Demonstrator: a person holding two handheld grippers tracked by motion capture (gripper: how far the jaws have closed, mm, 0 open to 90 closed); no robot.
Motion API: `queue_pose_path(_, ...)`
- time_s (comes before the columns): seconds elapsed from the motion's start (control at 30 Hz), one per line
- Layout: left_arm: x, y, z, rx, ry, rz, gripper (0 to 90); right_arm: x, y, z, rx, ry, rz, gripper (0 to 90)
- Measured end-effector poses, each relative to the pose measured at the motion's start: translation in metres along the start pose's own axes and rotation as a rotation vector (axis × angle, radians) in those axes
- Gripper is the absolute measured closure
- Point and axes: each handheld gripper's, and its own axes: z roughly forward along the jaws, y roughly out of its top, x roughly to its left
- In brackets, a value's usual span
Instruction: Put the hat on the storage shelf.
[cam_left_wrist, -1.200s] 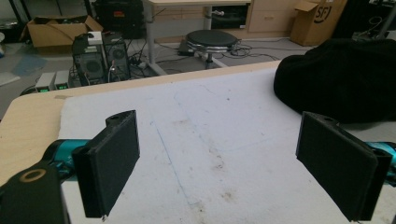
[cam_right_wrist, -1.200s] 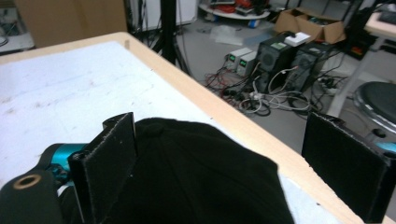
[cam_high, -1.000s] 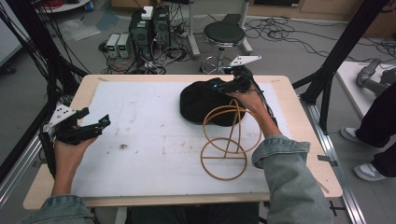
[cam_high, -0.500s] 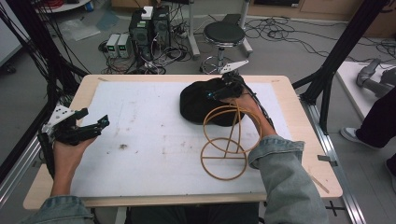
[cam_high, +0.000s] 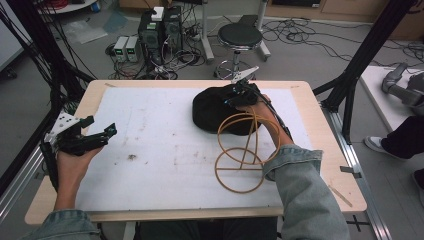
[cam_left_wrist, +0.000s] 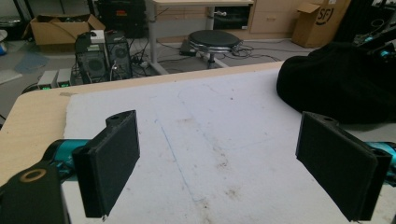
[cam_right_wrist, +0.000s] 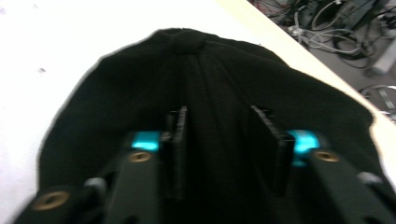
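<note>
A black cloth cap (cam_high: 212, 112) lies on the white mat (cam_high: 160, 130) at the far right of the table; in the left gripper view the cap (cam_left_wrist: 336, 84) sits at the upper right. My right gripper (cam_high: 236, 98) is lowered onto the cap's far side. Seen from the right gripper view, the right gripper (cam_right_wrist: 219, 116) has its jaws a little apart, straddling the cap's crown (cam_right_wrist: 210, 70). A gold wire stand (cam_high: 242, 152) rises just in front of the cap, against my right wrist. My left gripper (cam_high: 106, 132) hovers wide open over the mat's left edge, and this left gripper (cam_left_wrist: 219, 121) holds nothing.
The wooden table (cam_high: 320, 130) shows as a border around the stained mat. Beyond the far edge stand a black stool (cam_high: 240, 36) and computer boxes (cam_high: 160, 27) among floor cables. Black frame posts (cam_high: 367, 55) flank both sides. A person's shoe (cam_high: 376, 144) is at the right.
My right gripper has slid a little left and down onto the cap. The left gripper and the wire stand have stayed put.
</note>
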Motion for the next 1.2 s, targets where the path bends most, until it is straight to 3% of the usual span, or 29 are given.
queue_pose_path(0.2,0.001,0.000,-0.001,-0.002,0.001,-0.004,13.8,0.008,0.004,-0.004,0.022,-0.056,-0.087,82.5)
queue_pose_path(0.43,0.001,0.001,-0.002,-0.011,0.002,-0.005,13.9,0.010,0.011,-0.015,-0.021,-0.099,-0.119,84.6)
queue_pose_path(0.7,0.001,0.001,-0.002,-0.011,0.003,-0.007,13.9,0.009,0.015,-0.040,-0.072,-0.138,-0.104,85.0)
queue_pose_path(0.8,0.001,0.002,-0.002,-0.010,0.003,-0.006,13.9,0.004,0.015,-0.054,-0.102,-0.154,-0.067,85.1)
queue_pose_path(1.2,0.001,0.001,-0.002,-0.008,0.004,-0.006,13.8,-0.009,0.011,-0.104,-0.215,-0.234,-0.021,85.1)
